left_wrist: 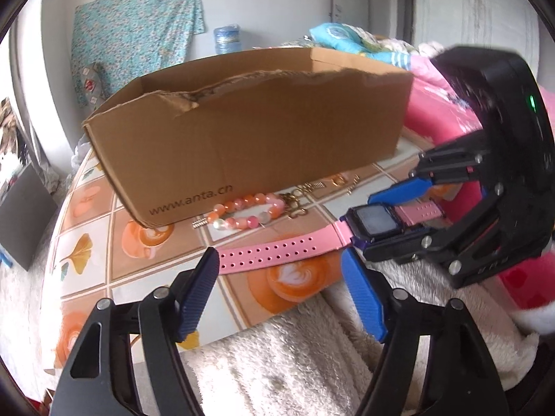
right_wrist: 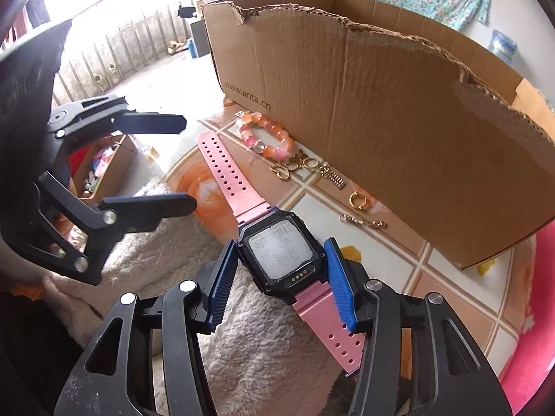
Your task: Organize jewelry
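Observation:
A pink-strapped watch (right_wrist: 277, 253) with a black square face is clamped at its case between my right gripper's (right_wrist: 281, 253) blue fingers; it also shows in the left wrist view (left_wrist: 373, 223). Its long strap (left_wrist: 277, 253) reaches out over the tabletop. My left gripper (left_wrist: 281, 263) is open and empty, its fingers either side of the strap's free end; in the right wrist view it (right_wrist: 187, 163) sits at the left. A pink-orange bead bracelet (right_wrist: 265, 135) and several gold pieces (right_wrist: 305, 166) lie before the cardboard box (right_wrist: 399, 104).
The open cardboard box (left_wrist: 249, 138) with a torn rim stands on the patterned tablecloth (left_wrist: 104, 228). A fluffy white blanket (right_wrist: 260, 346) lies under the grippers. Pink bedding (left_wrist: 433, 104) is at the right. A gold ring (right_wrist: 357, 201) and chain (right_wrist: 364, 222) lie near the box.

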Demonstrator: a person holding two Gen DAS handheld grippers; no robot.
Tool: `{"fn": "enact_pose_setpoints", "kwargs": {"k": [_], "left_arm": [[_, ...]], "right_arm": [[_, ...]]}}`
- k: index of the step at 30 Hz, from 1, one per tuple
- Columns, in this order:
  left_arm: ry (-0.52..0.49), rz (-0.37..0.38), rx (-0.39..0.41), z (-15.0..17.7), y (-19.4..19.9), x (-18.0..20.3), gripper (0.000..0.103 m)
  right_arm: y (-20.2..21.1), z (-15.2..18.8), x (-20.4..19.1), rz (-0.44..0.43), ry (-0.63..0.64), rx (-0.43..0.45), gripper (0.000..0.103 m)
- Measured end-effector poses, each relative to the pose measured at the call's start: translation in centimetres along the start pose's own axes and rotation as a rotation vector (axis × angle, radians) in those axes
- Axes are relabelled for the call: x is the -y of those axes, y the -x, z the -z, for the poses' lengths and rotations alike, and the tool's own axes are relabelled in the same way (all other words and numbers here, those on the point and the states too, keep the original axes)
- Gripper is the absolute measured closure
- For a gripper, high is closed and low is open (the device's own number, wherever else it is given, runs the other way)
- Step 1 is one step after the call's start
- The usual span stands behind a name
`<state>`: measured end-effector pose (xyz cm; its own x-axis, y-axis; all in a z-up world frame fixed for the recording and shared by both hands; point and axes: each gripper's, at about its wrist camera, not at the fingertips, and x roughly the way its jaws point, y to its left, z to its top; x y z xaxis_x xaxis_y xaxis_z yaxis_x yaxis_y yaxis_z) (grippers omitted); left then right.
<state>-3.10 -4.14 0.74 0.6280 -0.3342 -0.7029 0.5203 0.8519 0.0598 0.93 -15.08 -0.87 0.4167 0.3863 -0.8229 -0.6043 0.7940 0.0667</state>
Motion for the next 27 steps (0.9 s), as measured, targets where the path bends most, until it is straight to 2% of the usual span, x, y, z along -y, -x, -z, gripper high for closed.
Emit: {"fn": "enact_pose_setpoints", "kwargs": {"k": [6, 12, 14, 15, 16, 17, 21, 27], "left_arm": [[-0.139, -0.014, -0.032, 0.0, -1.3, 2.1, 0.039], [-0.164, 0.002, -0.052, -0.7, -2.7, 2.6, 0.049], [-0.153, 0.011, -0.050, -1.0, -2.8, 2.5, 0.063], [-0.146, 0.014, -0.053, -1.2, -3.0, 2.2, 0.069], [-0.131, 0.017, -0.059, -1.3, -3.1, 2.0, 0.078], [-0.113, 0.029, -0.062, -1.4, -3.2, 1.7, 0.082], [-0.018, 0.100, -0.090, -2.0, -3.4, 0.5, 0.087], [0.174, 0.223, -0.158, -2.6, -4.2, -2.1, 0.093]], "right_arm": [[0.1, -0.4, 2.9, -0.186, -0.088, -0.019, 0.055], [-0.5, -0.8, 5.2, -0.336, -0.158, -0.044, 0.055], [-0.5, -0.7, 5.6, -0.361, -0.178, -0.044, 0.055], [-0.2, -0.6, 5.9, -0.366, -0.185, -0.042, 0.055], [-0.2, -0.5, 6.0, -0.368, -0.192, -0.040, 0.055], [0.2, -0.3, 6.1, -0.366, -0.197, -0.037, 0.055], [0.4, -0.2, 5.8, -0.333, -0.191, -0.028, 0.055], [0.6, 0.1, 3.9, -0.235, -0.130, -0.025, 0.055]]}}
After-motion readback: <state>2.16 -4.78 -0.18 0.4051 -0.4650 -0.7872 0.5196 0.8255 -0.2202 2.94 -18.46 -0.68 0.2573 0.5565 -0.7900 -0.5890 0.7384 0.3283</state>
